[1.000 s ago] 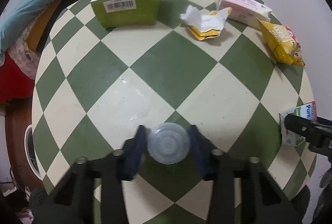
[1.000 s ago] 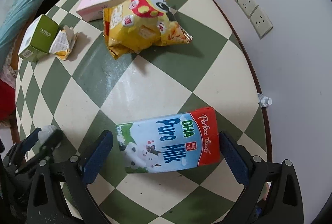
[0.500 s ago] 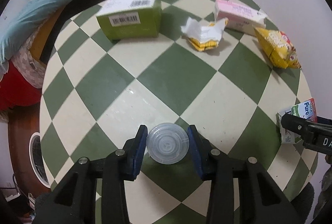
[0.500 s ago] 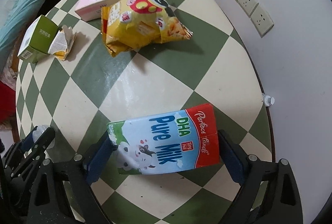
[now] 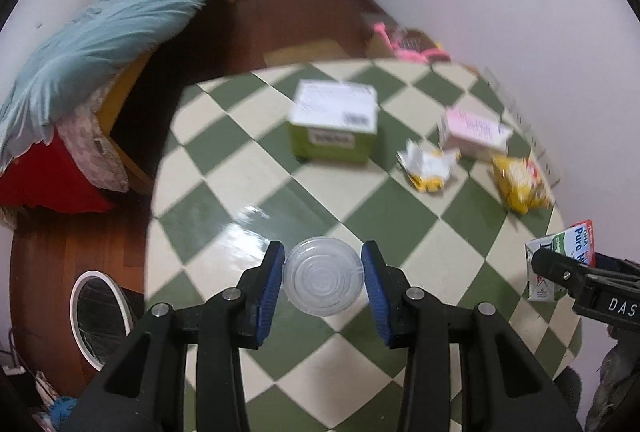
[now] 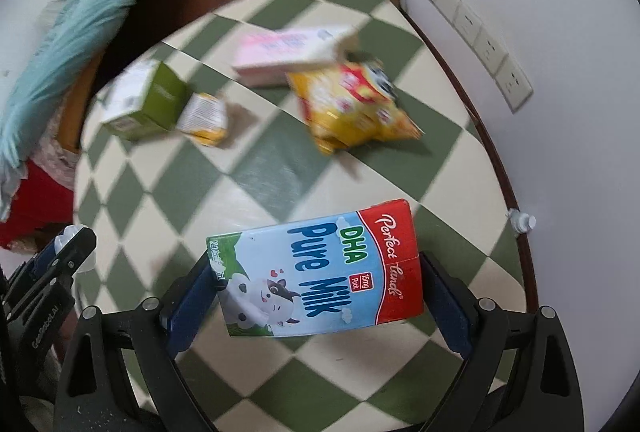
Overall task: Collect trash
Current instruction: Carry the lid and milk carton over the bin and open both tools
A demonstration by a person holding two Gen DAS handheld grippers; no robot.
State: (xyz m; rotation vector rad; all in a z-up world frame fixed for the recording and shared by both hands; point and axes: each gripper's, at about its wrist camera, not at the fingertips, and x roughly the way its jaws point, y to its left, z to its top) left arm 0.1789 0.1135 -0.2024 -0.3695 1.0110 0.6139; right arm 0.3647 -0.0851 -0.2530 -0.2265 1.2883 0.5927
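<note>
My left gripper (image 5: 323, 278) is shut on a clear plastic cup (image 5: 323, 275) and holds it above the green-and-cream checkered round table (image 5: 256, 199). My right gripper (image 6: 316, 296) is shut on a blue and red milk carton (image 6: 320, 272) lying sideways between the pads, lifted off the table (image 6: 264, 167). The carton also shows at the right edge of the left wrist view (image 5: 560, 256). On the table lie a yellow snack bag (image 6: 352, 107), a crumpled yellow wrapper (image 6: 204, 117), a pink box (image 6: 288, 51) and a green box (image 6: 144, 99).
A white-rimmed bin (image 5: 100, 316) stands on the wooden floor left of the table. A bed with a blue blanket (image 5: 108, 27) is at the far left. A white wall with sockets (image 6: 476, 35) borders the table on the right. Pink items (image 5: 404, 43) lie beyond the table.
Both grippers have risen and tilted back, lifting the cup and the milk carton off the table. The right gripper closed onto the carton. More of the room shows now.
</note>
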